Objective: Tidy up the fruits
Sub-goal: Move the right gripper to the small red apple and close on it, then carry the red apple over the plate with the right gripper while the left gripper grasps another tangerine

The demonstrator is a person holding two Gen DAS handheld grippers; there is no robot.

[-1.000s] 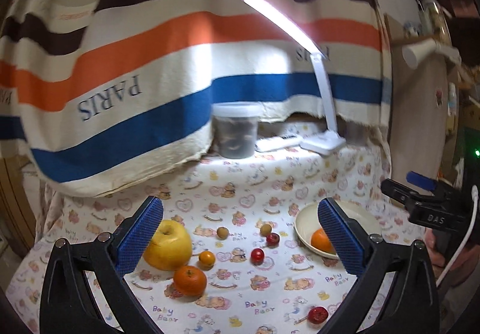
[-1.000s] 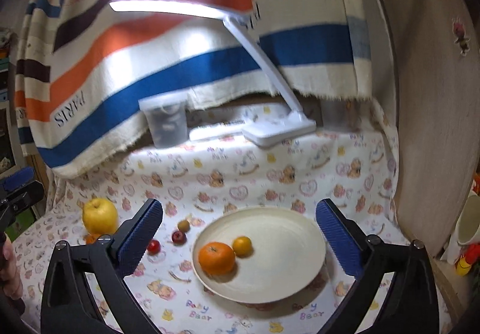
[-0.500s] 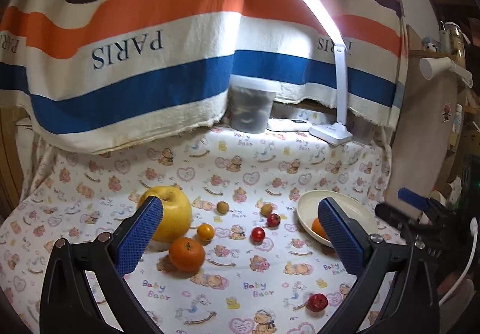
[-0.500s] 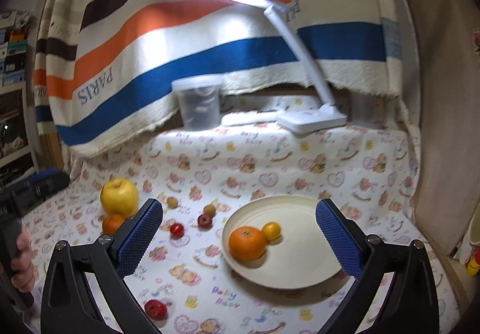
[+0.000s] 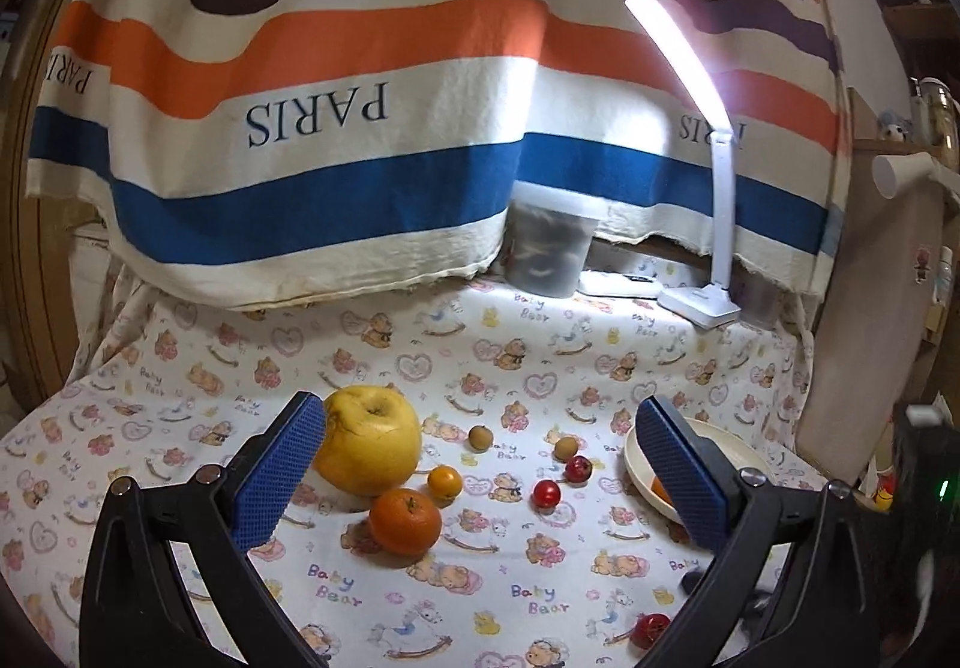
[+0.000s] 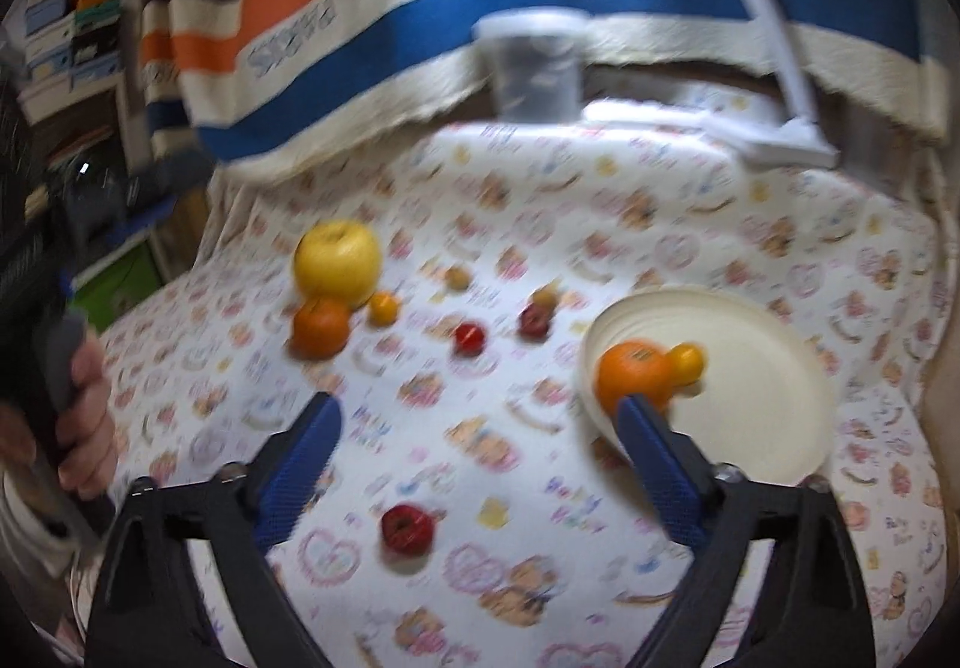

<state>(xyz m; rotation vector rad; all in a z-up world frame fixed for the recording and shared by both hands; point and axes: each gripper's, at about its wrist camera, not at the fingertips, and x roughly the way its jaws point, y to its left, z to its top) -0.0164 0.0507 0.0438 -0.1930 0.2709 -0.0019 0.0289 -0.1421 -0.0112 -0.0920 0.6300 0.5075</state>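
The left hand-held gripper [image 5: 480,479] hangs over the desk [image 5: 528,368] with its 2 blue-padded jaws spread wide and nothing gripped. The big yellow apple [image 5: 367,440] sits just beside its left pad, whether touching or not I cannot tell. Just in front of the apple lie a large orange [image 5: 405,522] and a small orange fruit [image 5: 444,482]. Farther right on the bear-print cloth are 2 small brown fruits [image 5: 480,437], a dark red fruit [image 5: 578,468] and a bright red one [image 5: 546,493], all apart from one another. Another red fruit [image 5: 653,627] lies near the bottom edge, partly behind the right jaw's arm.

The right wrist view is blurred. The right hand-held gripper [image 6: 480,464] points down at the cloth, its jaws closing but still well apart, with nothing pressed between them; a red fruit [image 6: 408,529] lies on the cloth below the gap. The cream plate [image 6: 762,368] at the right holds 1 orange [image 6: 633,371] and 1 small yellow-orange fruit [image 6: 686,362] touching it. At the left edge a hand [image 6: 84,428] grips a dark handle.

At the back stand a lit desk lamp [image 5: 708,188] and a lidded plastic tub [image 5: 549,242] under a striped towel [image 5: 360,128].
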